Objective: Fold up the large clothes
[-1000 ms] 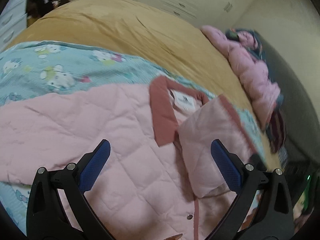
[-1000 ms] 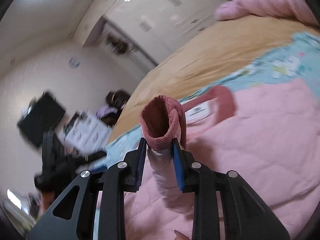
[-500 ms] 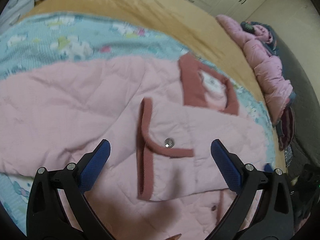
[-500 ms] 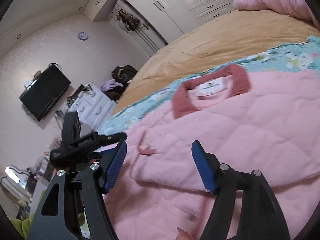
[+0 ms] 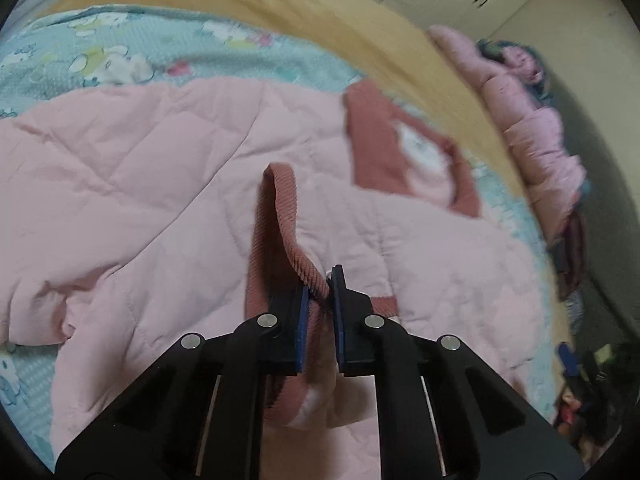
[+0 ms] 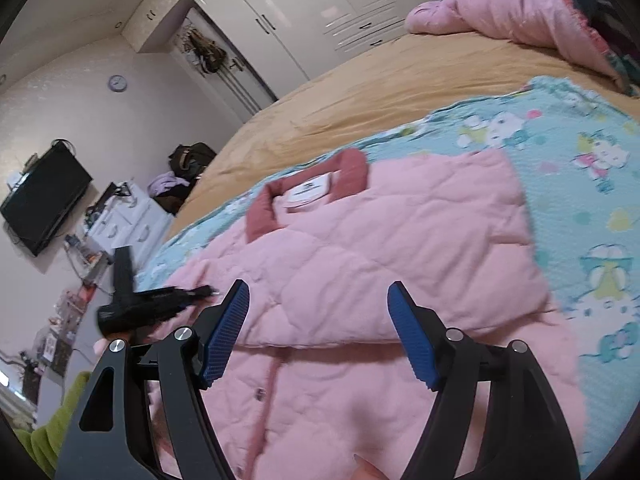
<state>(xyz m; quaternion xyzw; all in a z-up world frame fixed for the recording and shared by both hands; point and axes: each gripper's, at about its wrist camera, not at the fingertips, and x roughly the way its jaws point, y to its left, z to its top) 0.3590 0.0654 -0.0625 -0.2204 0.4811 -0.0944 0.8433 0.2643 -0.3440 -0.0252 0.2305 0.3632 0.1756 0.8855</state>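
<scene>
A pink quilted jacket point(image 5: 140, 184) with a dusty-red ribbed collar point(image 5: 376, 148) lies spread on the bed. One sleeve is folded across its chest, ending in a red ribbed cuff point(image 5: 276, 216). My left gripper point(image 5: 319, 284) is shut on that cuff near its lower end. In the right wrist view the same jacket point(image 6: 360, 256) and its collar point(image 6: 308, 188) lie ahead. My right gripper point(image 6: 317, 292) hovers over the jacket's folded edge, jaws still opening, with nothing pinched between the pads. The left gripper point(image 6: 202, 292) shows blurred at the left.
Under the jacket lies a teal cartoon-print blanket point(image 6: 580, 168) over a tan bed cover point(image 6: 400, 80). A heap of pink clothes point(image 6: 520, 12) sits at the far bed end. White wardrobe point(image 6: 300, 12), wall TV point(image 6: 44, 196) and a white dresser point(image 6: 124, 220) stand beyond.
The right gripper let go of the cuff, opened wide and drew back over the jacket. The left gripper came down from wide open and shut on the cuff.
</scene>
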